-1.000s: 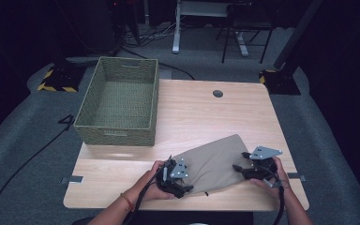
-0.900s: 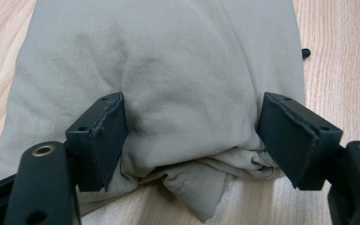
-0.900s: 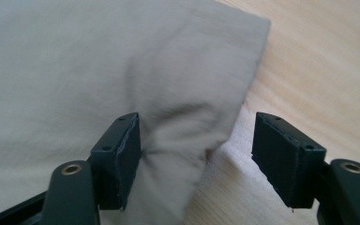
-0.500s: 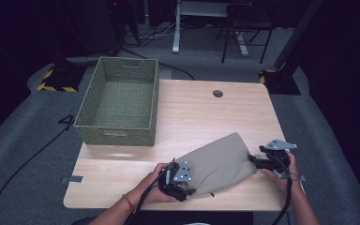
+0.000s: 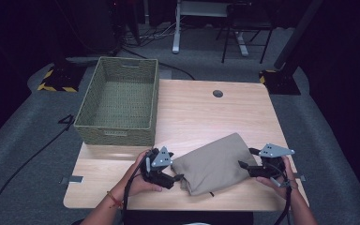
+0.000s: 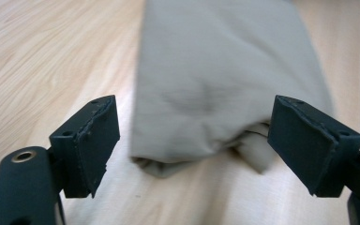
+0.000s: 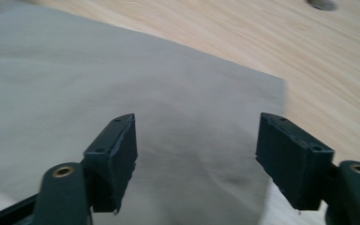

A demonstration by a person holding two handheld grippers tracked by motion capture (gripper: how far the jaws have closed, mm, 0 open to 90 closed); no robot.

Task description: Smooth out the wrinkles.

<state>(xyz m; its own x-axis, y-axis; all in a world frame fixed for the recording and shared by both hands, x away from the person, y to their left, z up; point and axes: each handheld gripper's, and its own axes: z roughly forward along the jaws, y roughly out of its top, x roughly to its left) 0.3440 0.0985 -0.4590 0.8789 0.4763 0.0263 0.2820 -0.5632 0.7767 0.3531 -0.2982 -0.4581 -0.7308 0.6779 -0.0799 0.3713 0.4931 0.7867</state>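
Observation:
A folded khaki cloth [image 5: 215, 161] lies flat on the wooden table [image 5: 206, 117], near its front edge. My left gripper [image 5: 176, 178] is at the cloth's left end with its jaws open. They have just been opening wider. In the left gripper view [image 6: 192, 126] the cloth's folded end [image 6: 225, 84] sits between and beyond the pads, and neither pad touches it. My right gripper [image 5: 247, 158] hovers at the cloth's right edge, also open. In the right gripper view [image 7: 197, 140] the cloth [image 7: 122, 84] spreads under the jaws with nothing pinched.
A woven olive basket [image 5: 117, 136] stands at the table's back left, with nothing in it. A round cable hole [image 5: 218, 93] sits near the far edge. Bare wood lies between the basket and the cloth. Chair and desk legs stand on the floor beyond.
My left gripper has drawn back off the cloth's left end and lifted a little. My right gripper swung out to the right, then came back toward the cloth's edge.

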